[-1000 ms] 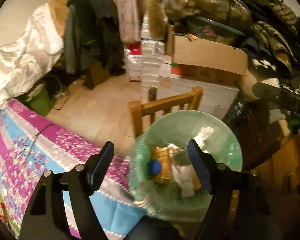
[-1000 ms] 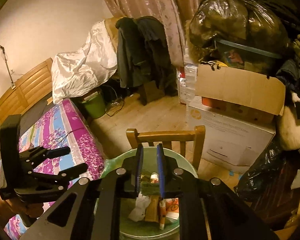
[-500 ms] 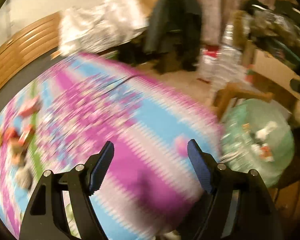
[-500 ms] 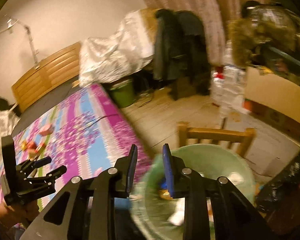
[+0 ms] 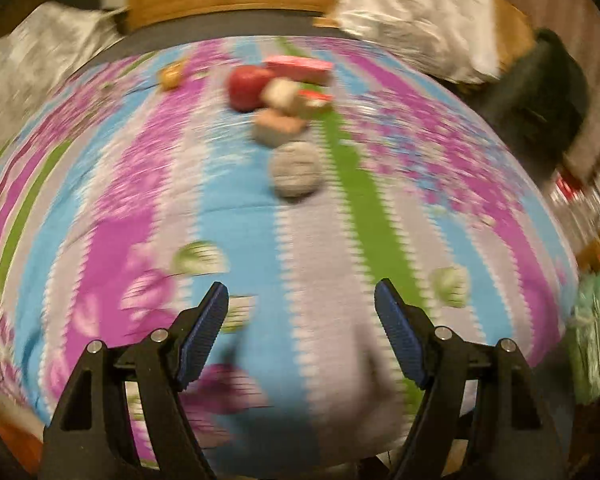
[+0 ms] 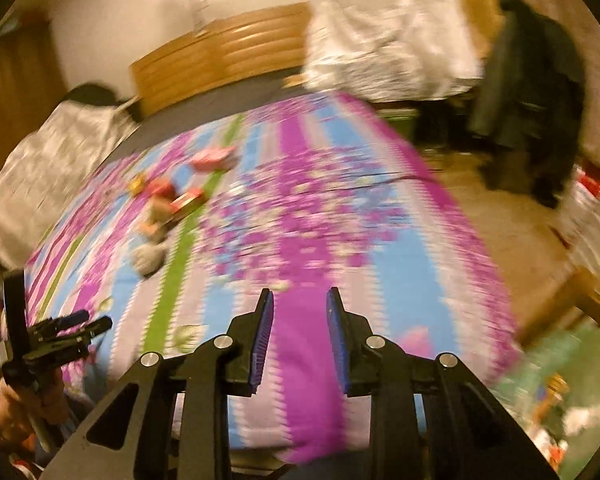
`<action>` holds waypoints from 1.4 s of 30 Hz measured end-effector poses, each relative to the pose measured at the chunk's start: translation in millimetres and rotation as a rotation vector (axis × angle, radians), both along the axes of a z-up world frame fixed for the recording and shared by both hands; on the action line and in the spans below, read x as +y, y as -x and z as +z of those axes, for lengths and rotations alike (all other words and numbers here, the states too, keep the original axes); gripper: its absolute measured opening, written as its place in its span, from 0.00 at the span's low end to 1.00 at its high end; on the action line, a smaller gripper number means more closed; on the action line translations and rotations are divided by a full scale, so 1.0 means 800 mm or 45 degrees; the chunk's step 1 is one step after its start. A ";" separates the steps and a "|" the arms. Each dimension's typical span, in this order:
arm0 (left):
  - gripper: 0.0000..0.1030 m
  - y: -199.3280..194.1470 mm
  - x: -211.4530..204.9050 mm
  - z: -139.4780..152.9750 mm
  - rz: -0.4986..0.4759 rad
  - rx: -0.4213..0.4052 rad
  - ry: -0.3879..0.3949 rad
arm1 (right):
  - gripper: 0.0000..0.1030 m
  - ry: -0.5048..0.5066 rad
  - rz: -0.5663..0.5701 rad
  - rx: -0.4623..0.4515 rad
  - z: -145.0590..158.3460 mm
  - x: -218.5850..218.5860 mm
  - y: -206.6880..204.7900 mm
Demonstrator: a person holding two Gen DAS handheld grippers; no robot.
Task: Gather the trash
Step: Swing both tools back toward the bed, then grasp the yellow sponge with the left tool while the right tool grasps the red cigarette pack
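Facing a bed with a striped purple, blue and green bedspread [image 5: 300, 240] in both views, where a second before faced a green-lined trash bin [image 6: 572, 392] on a wooden chair [image 6: 596, 304]; now blurred by motion. Pushed the bin to the far right edge of each view, with scraps still inside it. Lay on the far half of the bedspread a cluster of trash: a pink box [image 5: 300, 66], a red round item [image 5: 246, 86], a small red-and-white packet [image 5: 314, 98], a tan crumpled piece [image 5: 278, 126], and nearest, a grey wad [image 5: 296, 170]; apart to the left, a small yellow piece [image 5: 170, 74]. Spread wide and empty, the left gripper [image 5: 302, 330], unchanged in gap. Parted narrowly and empty, the right gripper [image 6: 300, 336], jaws just been opening from nearly closed over the bin.
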State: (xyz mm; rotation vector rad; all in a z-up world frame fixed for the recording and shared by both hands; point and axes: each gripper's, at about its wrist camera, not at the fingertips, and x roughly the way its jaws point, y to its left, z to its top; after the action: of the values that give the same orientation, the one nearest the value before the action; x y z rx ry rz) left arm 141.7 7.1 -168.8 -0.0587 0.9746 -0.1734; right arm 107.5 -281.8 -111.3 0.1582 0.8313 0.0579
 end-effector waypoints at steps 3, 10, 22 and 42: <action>0.70 -0.017 0.033 0.007 0.040 -0.023 0.042 | 0.43 -0.014 0.088 0.036 -0.014 0.042 -0.036; 0.84 -0.141 0.041 0.051 -0.194 -0.196 0.121 | 0.56 -0.060 0.125 0.048 -0.018 0.078 -0.081; 0.60 -0.279 -0.028 -0.005 -0.425 -0.114 0.025 | 0.58 -0.133 0.040 0.160 -0.056 0.043 -0.103; 0.35 -0.092 0.201 0.064 0.114 -0.253 0.318 | 0.59 -0.160 0.120 0.157 -0.061 0.171 -0.301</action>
State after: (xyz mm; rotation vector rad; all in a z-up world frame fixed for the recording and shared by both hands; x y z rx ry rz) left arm 215.6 168.0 -117.2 -0.3081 0.7464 -0.2140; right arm 348.1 -145.4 -160.0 0.2425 0.9581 0.1904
